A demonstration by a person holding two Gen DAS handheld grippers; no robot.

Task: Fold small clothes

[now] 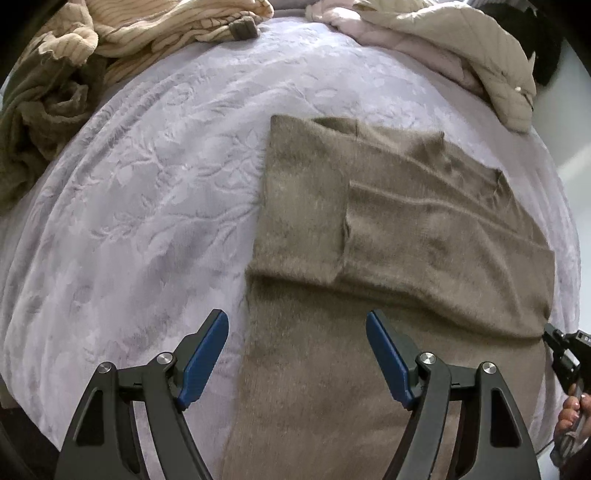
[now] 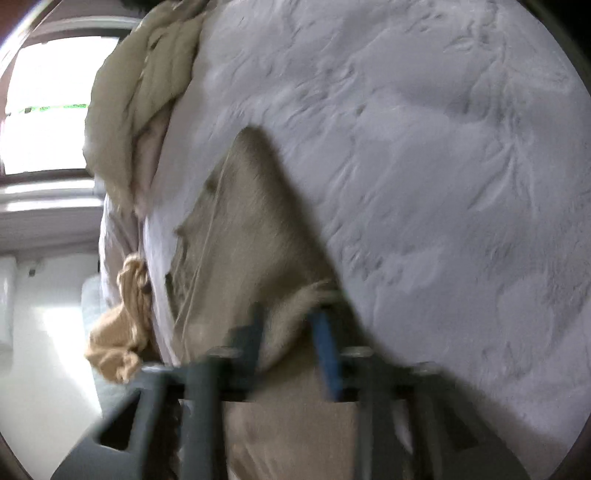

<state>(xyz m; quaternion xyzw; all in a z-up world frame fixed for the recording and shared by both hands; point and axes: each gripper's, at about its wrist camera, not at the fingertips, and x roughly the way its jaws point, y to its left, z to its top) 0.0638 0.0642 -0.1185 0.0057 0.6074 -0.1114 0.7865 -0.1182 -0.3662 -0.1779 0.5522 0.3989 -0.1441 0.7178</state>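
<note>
A brown knitted sweater (image 1: 388,236) lies flat on the pale embossed bedspread (image 1: 147,192), with a sleeve folded across its body. My left gripper (image 1: 297,332) is open and empty, hovering over the sweater's lower left edge. My right gripper (image 2: 291,325) shows blurred in its own view, with a fold of the sweater (image 2: 251,236) between its fingers. In the left wrist view the right gripper (image 1: 554,343) touches the sweater's right edge.
A striped cream garment (image 1: 159,29) and an olive garment (image 1: 40,110) are piled at the back left. A beige quilted jacket (image 1: 480,55) and pink cloth lie at the back right. The bed edge, floor and window (image 2: 48,110) show in the right wrist view.
</note>
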